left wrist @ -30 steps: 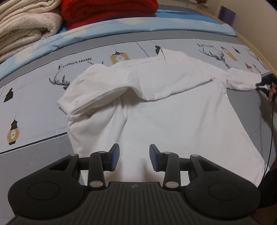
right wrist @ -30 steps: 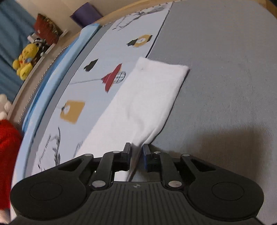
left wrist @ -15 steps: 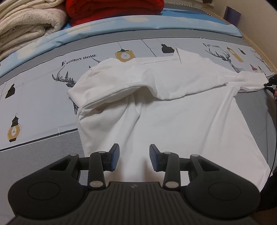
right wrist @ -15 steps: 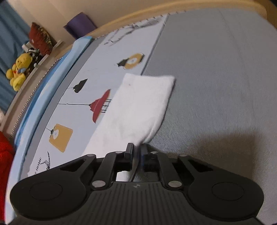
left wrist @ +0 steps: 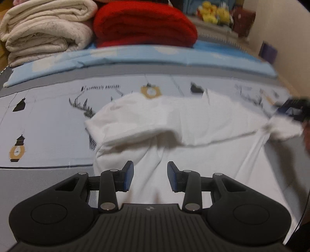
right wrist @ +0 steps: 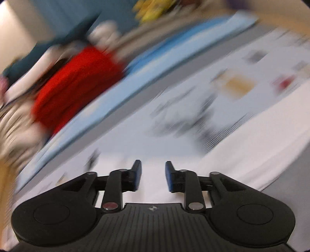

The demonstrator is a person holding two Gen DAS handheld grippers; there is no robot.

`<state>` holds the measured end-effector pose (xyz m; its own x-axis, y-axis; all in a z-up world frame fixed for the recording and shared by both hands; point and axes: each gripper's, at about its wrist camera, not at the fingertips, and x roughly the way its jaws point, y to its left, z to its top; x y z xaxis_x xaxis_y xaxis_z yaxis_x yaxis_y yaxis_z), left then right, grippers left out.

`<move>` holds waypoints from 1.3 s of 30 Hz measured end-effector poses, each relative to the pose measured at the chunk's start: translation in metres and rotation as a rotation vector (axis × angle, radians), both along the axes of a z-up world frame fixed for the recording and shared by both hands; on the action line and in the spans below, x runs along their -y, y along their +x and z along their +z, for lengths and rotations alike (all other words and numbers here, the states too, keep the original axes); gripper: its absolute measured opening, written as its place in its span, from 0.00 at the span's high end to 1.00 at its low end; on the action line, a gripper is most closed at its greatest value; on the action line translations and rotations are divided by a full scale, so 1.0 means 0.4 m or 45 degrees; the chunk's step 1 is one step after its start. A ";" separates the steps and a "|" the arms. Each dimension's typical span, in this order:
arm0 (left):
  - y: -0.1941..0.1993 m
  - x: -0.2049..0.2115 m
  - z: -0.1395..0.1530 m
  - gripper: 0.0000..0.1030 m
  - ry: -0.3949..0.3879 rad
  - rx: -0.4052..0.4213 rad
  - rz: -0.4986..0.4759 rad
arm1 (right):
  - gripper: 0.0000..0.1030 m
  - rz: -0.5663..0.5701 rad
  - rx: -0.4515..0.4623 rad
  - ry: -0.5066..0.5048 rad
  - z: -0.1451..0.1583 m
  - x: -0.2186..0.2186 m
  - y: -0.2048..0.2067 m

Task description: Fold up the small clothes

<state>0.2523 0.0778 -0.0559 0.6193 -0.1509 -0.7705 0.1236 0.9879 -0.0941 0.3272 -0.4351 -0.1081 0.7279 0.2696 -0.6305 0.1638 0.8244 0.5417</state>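
Note:
A white shirt point(left wrist: 193, 147) lies spread on the bed, its left sleeve folded across the chest. My left gripper point(left wrist: 150, 175) is open and empty, just above the shirt's lower part. My right gripper point(right wrist: 153, 174) is open and empty; its view is heavily blurred, with white cloth point(right wrist: 271, 143) below and to the right. In the left wrist view the right gripper point(left wrist: 290, 111) is at the far right, beside the crumpled right sleeve point(left wrist: 282, 129).
Folded cream blankets point(left wrist: 46, 33) and a red blanket point(left wrist: 143, 25) are stacked at the head of the bed. Yellow plush toys point(left wrist: 213, 13) sit on a ledge behind. The patterned bed cover point(left wrist: 48, 120) extends left of the shirt.
My right gripper has opened and let go of the sleeve, which now lies crumpled; it has swung sharply toward the head of the bed. My left gripper has tilted up a little, still open.

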 end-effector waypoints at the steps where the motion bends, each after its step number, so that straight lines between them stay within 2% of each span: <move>1: -0.002 -0.001 0.000 0.59 -0.013 0.026 -0.001 | 0.65 0.057 -0.052 0.020 -0.021 -0.045 0.010; 4: 0.001 0.001 -0.003 0.59 -0.017 0.045 -0.011 | 0.63 0.101 -0.220 -0.040 -0.079 -0.135 0.038; 6: -0.001 0.001 -0.009 0.59 -0.030 0.067 -0.030 | 0.63 0.046 -0.317 -0.101 -0.104 -0.170 0.049; 7: 0.000 0.002 -0.015 0.59 -0.027 0.062 -0.040 | 0.63 0.020 -0.326 -0.099 -0.110 -0.178 0.048; 8: 0.000 0.003 -0.018 0.59 -0.028 0.063 -0.049 | 0.75 0.005 -0.325 -0.102 -0.106 -0.184 0.049; 9: -0.001 0.005 -0.019 0.59 -0.037 0.076 -0.063 | 0.88 -0.009 -0.312 -0.116 -0.096 -0.190 0.049; 10: -0.004 0.007 -0.022 0.59 -0.042 0.090 -0.080 | 0.93 -0.022 -0.293 -0.134 -0.082 -0.201 0.049; 12: -0.007 0.017 -0.026 0.58 -0.043 0.116 -0.121 | 0.94 -0.031 -0.207 -0.178 -0.029 -0.228 0.031; 14: -0.004 0.034 -0.027 0.53 -0.065 0.156 -0.155 | 0.94 0.000 -0.074 -0.153 0.041 -0.266 -0.001; 15: -0.001 0.046 -0.030 0.48 -0.085 0.182 -0.176 | 0.94 0.043 0.005 -0.111 0.078 -0.290 -0.020; 17: 0.009 0.075 -0.035 0.47 -0.102 0.209 -0.209 | 0.94 0.186 0.133 0.009 0.131 -0.343 -0.054; 20: 0.025 0.122 -0.037 0.47 -0.144 0.275 -0.263 | 0.95 0.462 0.260 0.168 0.154 -0.427 -0.094; 22: 0.039 0.146 -0.044 0.47 -0.163 0.294 -0.277 | 0.95 0.561 0.257 0.199 0.148 -0.465 -0.104; 26: 0.061 0.172 -0.045 0.48 -0.210 0.350 -0.266 | 0.95 0.627 0.190 0.301 0.136 -0.484 -0.087; 28: 0.077 0.186 -0.047 0.53 -0.220 0.353 -0.267 | 0.95 0.685 0.185 0.316 0.136 -0.493 -0.078; 30: 0.091 0.204 -0.049 0.91 -0.170 0.350 -0.277 | 0.95 0.706 0.194 0.319 0.139 -0.503 -0.075; 32: 0.107 0.198 -0.038 0.94 -0.136 0.344 -0.272 | 0.92 0.718 0.178 0.312 0.137 -0.493 -0.064; 33: 0.111 0.183 -0.029 0.94 -0.144 0.347 -0.267 | 0.88 0.715 0.156 0.300 0.134 -0.481 -0.052; 35: 0.123 0.139 -0.007 0.94 -0.097 0.349 -0.223 | 0.76 0.649 0.124 0.237 0.132 -0.455 -0.025; 37: 0.144 0.037 0.003 0.94 -0.041 0.315 -0.095 | 0.74 0.542 0.126 0.108 0.129 -0.416 0.009; 39: 0.159 -0.113 0.001 0.94 0.017 0.257 0.122 | 0.74 0.399 0.052 -0.012 0.110 -0.371 0.047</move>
<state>0.3158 0.1230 -0.0555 0.7721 -0.0746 -0.6311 0.0439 0.9970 -0.0641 0.3458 -0.2868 -0.0643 0.6348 0.4791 -0.6062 -0.1208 0.8364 0.5346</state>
